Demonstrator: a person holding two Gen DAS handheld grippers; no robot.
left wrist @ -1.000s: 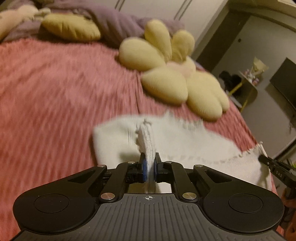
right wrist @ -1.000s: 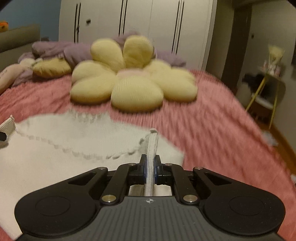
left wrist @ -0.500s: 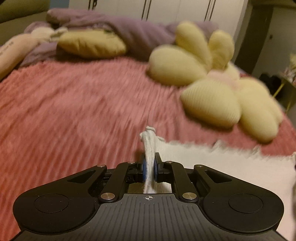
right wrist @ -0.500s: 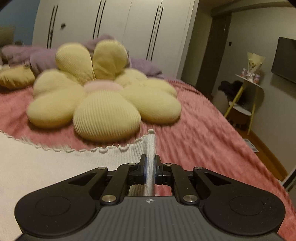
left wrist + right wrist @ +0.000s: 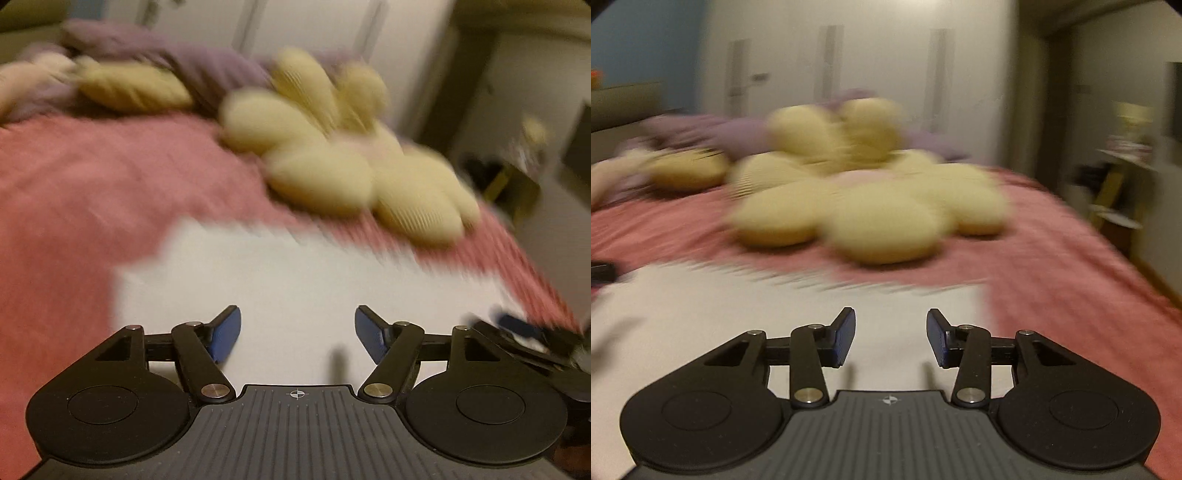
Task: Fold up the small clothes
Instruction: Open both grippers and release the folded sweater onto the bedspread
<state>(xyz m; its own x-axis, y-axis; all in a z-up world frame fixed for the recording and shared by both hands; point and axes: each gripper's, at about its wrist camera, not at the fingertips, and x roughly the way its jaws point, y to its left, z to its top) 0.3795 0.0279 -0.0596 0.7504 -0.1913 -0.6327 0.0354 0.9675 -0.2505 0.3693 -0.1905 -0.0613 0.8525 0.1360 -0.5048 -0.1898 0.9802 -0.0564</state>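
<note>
A small white knitted garment [image 5: 295, 273] lies flat on the pink bedspread [image 5: 81, 206], blurred by motion. My left gripper [image 5: 297, 332] hovers over its near part, jaws opening, nothing between the blue pads. In the right wrist view the same white garment [image 5: 738, 317] spreads to the left and ahead, its right edge ending by the pink bedspread [image 5: 1071, 295]. My right gripper [image 5: 891, 338] is over it, jaws opening, with no cloth between the pads. The right gripper's tip [image 5: 517, 332] shows at the right edge of the left wrist view.
A yellow flower-shaped cushion [image 5: 871, 206] lies just beyond the garment, also seen as the cushion [image 5: 351, 166] in the left wrist view. Purple bedding and a yellow pillow [image 5: 133, 88] sit at the head of the bed. The bed's right edge drops toward a side table [image 5: 1123, 184].
Both grippers held a pinched edge of the white garment in the earlier frames; now both have let go and spread their jaws, and the cloth lies flat. Both views have dipped and blurred.
</note>
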